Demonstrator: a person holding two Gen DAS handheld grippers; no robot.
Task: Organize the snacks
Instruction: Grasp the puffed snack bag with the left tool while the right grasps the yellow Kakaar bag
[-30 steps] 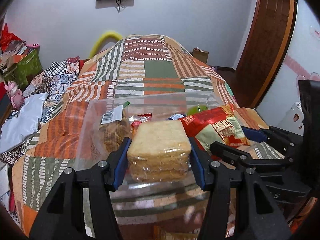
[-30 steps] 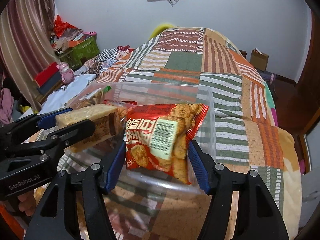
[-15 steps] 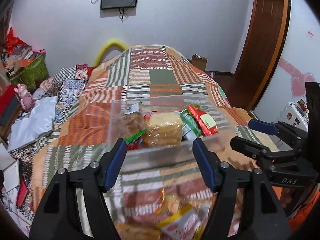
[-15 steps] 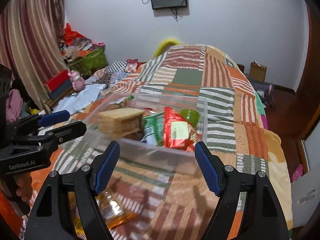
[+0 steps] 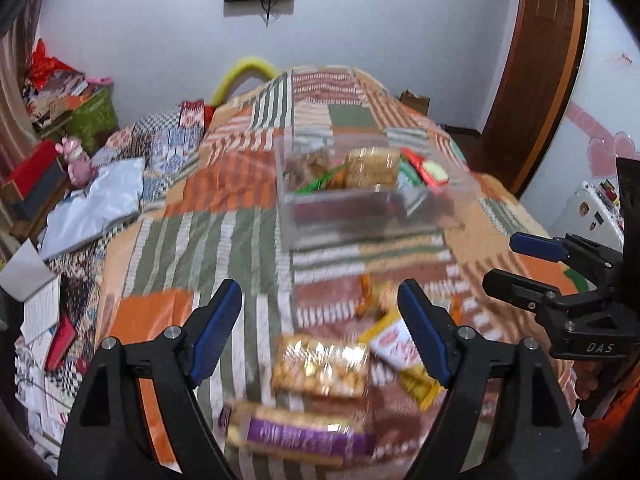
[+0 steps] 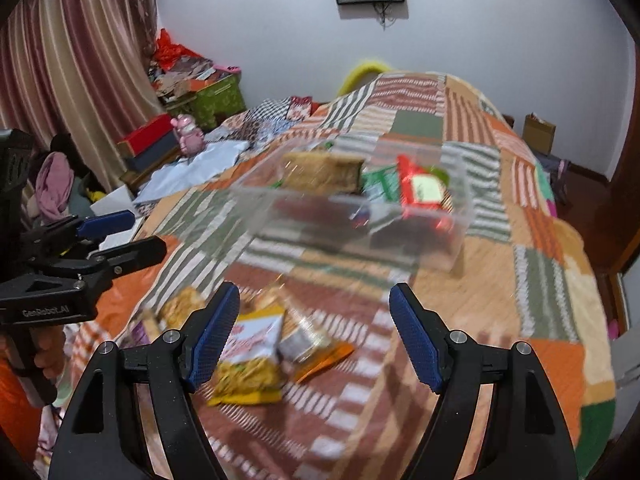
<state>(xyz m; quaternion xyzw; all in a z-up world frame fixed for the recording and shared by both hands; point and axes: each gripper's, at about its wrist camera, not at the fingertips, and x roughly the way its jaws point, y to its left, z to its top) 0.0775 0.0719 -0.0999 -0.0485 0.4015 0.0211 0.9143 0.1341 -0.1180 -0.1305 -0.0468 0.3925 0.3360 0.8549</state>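
A clear plastic box stands on the quilt and holds a cracker pack, a red packet and other snacks. My left gripper hovers well short of it, jaws opening with nothing between them. Below it lie a golden pack, a purple-labelled pack and a yellow-white bag. In the right wrist view the box is ahead, and my right gripper is open and empty above the yellow bag and a silvery pack.
The patchwork quilt covers a bed. Left of the bed lie a white sheet, a pink toy, papers and boxes. A wooden door stands at the right. The bed drops off at its right edge.
Both grippers let go of the cracker pack and the red packet, which now lie in the box. Both opened and drew back, so the box looks farther and loose snacks came into view.
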